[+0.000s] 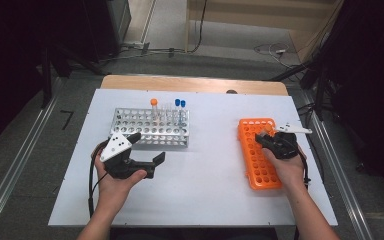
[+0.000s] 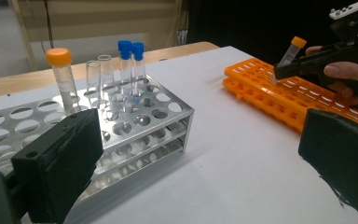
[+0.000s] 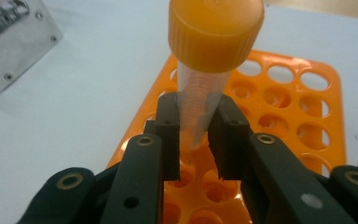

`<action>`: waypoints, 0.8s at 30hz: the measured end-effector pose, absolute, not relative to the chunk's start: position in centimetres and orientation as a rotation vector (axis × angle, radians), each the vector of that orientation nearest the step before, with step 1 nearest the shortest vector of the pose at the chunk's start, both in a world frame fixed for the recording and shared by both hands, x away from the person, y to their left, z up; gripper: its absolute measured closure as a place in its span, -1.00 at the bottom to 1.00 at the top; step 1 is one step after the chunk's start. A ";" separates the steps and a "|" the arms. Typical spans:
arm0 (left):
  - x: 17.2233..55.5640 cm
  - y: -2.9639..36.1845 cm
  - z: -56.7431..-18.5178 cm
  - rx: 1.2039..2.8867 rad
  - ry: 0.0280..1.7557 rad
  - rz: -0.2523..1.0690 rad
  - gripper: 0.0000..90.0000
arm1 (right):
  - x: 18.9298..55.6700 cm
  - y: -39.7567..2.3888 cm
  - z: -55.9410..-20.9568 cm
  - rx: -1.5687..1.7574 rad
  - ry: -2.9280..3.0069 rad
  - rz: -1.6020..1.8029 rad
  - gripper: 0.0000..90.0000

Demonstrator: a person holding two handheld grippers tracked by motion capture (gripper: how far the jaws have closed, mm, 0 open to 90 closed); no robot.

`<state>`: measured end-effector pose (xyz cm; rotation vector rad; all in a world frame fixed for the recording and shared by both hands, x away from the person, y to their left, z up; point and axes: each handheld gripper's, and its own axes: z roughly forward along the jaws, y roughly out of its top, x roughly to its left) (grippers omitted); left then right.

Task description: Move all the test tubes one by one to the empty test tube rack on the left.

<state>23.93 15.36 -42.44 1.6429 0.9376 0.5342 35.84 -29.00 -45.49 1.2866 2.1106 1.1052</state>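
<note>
Two racks sit on the table [image 1: 205, 190]: beside the orange rack [image 1: 258, 170] stands the steel rack [image 1: 145, 131], over it the right gripper [image 3: 194, 140] clamps an orange-capped tube [image 3: 205, 84] tilted in a hole, likely mid-pickup, a straight lift next, while the left gripper [image 2: 200, 163] hangs open, empty.

Lab, test-tube racks [image 1: 151, 128], capped tubes [image 2: 131, 70]

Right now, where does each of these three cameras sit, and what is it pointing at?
High view: above the table's near edge, looking forward and down; both forearms and hands show.
Left gripper view: on the left gripper, facing the metal rack; its open jaws frame the scene.
Right gripper view: on the right gripper, facing the orange rack.
Shared: all see the orange-capped tube it clamps.
</note>
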 end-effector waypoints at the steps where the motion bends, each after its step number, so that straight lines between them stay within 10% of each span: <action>1: 23.9 15.3 -42.4 1.642 0.935 0.532 -1.00 | 35.7 -29.1 -45.3 1.278 2.097 1.117 0.61; 24: 23.8 8.2 -41.1 1.735 0.664 0.367 -0.56 | 27.7 -20.1 -42.5 0.772 2.341 1.432 0.62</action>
